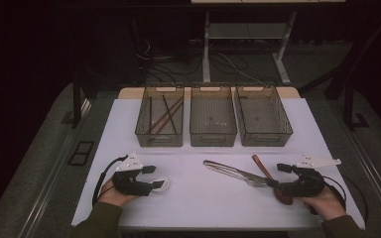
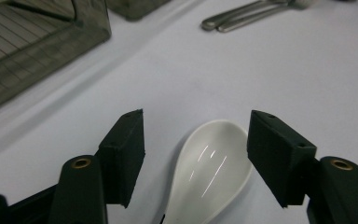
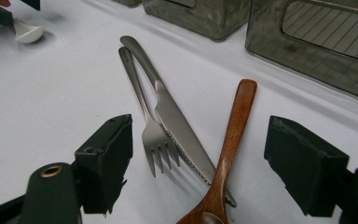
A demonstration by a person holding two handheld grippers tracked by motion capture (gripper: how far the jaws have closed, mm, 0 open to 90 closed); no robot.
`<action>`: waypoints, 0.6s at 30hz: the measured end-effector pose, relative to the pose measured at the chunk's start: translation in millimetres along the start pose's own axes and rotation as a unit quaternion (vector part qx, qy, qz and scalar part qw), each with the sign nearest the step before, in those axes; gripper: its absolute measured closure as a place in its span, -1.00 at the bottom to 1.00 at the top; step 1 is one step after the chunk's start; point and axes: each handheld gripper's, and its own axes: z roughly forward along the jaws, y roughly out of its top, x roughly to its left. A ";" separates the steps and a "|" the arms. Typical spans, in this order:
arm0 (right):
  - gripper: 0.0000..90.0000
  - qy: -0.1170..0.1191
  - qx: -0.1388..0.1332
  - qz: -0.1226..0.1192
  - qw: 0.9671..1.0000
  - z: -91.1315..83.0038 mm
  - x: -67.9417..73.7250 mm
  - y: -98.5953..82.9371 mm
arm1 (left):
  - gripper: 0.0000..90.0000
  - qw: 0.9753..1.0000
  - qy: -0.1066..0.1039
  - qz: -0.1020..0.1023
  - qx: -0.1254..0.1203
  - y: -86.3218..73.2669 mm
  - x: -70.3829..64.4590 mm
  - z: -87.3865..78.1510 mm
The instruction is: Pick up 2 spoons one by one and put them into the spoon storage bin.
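A white ceramic spoon point(image 2: 209, 172) lies on the white table between the spread jaws of my left gripper point(image 2: 196, 140), which is open and not touching it. From above, that spoon point(image 1: 162, 185) sits at the tip of the left gripper point(image 1: 154, 177). My right gripper point(image 3: 203, 140) is open around a steel fork point(image 3: 151, 130), a steel knife point(image 3: 177, 126) and a brown wooden spoon point(image 3: 230, 144), whose handle crosses the knife's tip. In the high view the right gripper point(image 1: 277, 175) stands at the fork and knife point(image 1: 233, 172) and over the wooden spoon point(image 1: 264, 168).
Three smoky plastic bins stand in a row at the table's far side: the left bin point(image 1: 144, 133) holds chopsticks point(image 1: 166, 115), the middle bin point(image 1: 213, 141) and right bin point(image 1: 286, 130) look bare. The table front point(image 1: 193, 208) lies between my hands.
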 end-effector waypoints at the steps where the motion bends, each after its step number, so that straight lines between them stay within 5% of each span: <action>1: -0.48 0.000 0.000 0.000 1.000 0.1 -0.1 0.0 | -0.13 1.000 0.000 0.000 0.005 -0.3 -0.2 2.0; 18: -0.49 -0.004 -0.006 -0.003 1.000 -0.5 -0.2 0.8 | -0.05 0.998 -0.016 0.011 0.055 -3.5 -1.6 12.2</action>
